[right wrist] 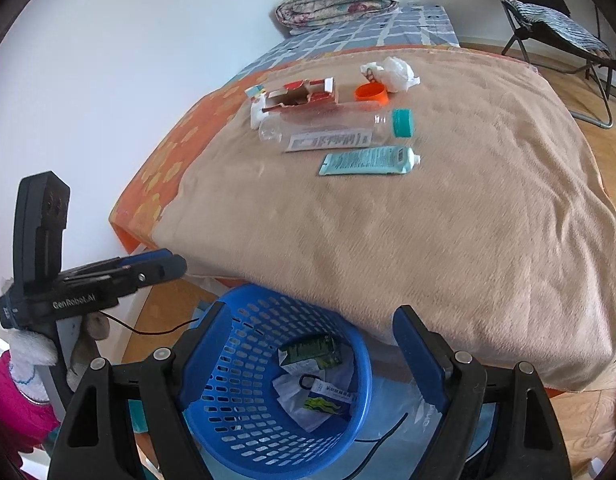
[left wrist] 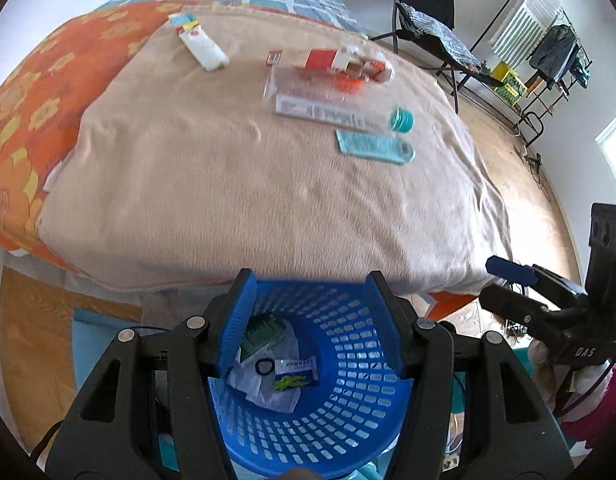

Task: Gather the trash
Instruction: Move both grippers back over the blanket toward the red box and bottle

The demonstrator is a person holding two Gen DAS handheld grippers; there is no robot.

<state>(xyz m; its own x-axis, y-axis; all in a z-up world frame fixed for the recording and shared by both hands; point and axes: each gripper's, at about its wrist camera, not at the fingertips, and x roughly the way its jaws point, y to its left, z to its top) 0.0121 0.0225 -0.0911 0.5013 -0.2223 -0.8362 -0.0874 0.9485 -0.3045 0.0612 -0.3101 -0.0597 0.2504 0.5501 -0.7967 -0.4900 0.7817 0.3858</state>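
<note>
the blue basket [right wrist: 276, 380] sits on the floor right under both cameras, against the foot of the bed, with a few wrappers already in its bottom. the left gripper [left wrist: 308, 320] and the right gripper [right wrist: 320, 356] both hang over it with fingers spread apart and nothing between them.

the rest of the trash lies well apart from the basket, on the tan blanket [right wrist: 428, 240]: one clear bottle [right wrist: 328, 128] with a teal cap, one teal tube [right wrist: 368, 160] just beside it, one torn red carton [right wrist: 304, 94], one orange cup [right wrist: 371, 94], one crumpled white tissue [right wrist: 392, 72], and one white packet [left wrist: 202, 46].

best judged: reach for the nearest piece, the tube, closing across its narrow width.
</note>
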